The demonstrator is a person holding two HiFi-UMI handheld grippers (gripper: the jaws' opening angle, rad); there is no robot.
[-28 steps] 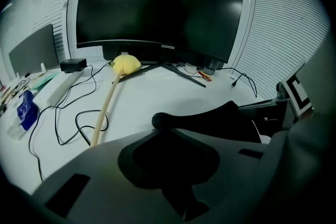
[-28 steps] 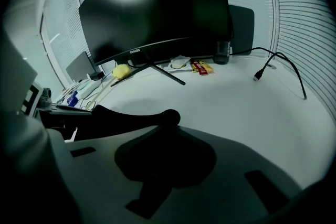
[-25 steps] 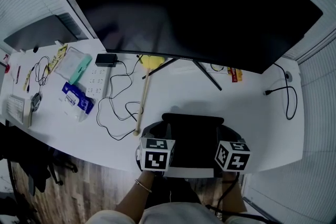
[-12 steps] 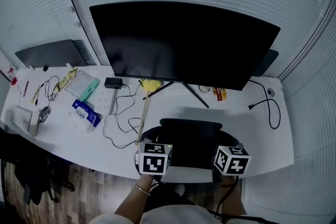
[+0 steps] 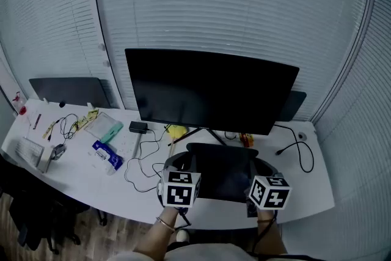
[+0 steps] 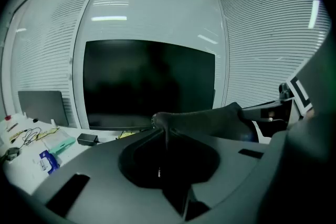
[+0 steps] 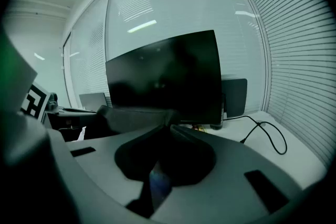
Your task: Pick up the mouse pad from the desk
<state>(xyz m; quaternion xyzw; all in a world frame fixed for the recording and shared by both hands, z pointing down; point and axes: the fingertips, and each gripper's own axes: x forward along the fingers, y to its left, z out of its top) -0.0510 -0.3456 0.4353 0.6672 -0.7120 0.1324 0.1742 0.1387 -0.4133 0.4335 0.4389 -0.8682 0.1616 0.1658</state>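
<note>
Progress is judged to be nearly complete. The mouse pad [image 5: 223, 169] is held up off the bench [image 5: 308, 187], stretched between the two grippers in front of the monitor [image 5: 211, 91]. In the left gripper view, the jaws of the left gripper [image 6: 165, 130] are seen drawn nearly together, pinching one edge of the mouse pad, whose dark sheet runs off to the right. In the right gripper view, the jaws of the right gripper [image 7: 169, 124] are likewise clamped on the opposite edge, with the sheet running off to the left. No part of the sheet is seen touching the bench, though its far edge is lost against the monitor's dark foot in the head view. The pick-up itself is taken as done. At most, the limp sheet is left to be carried clear without being let slip from either pinch.
</note>
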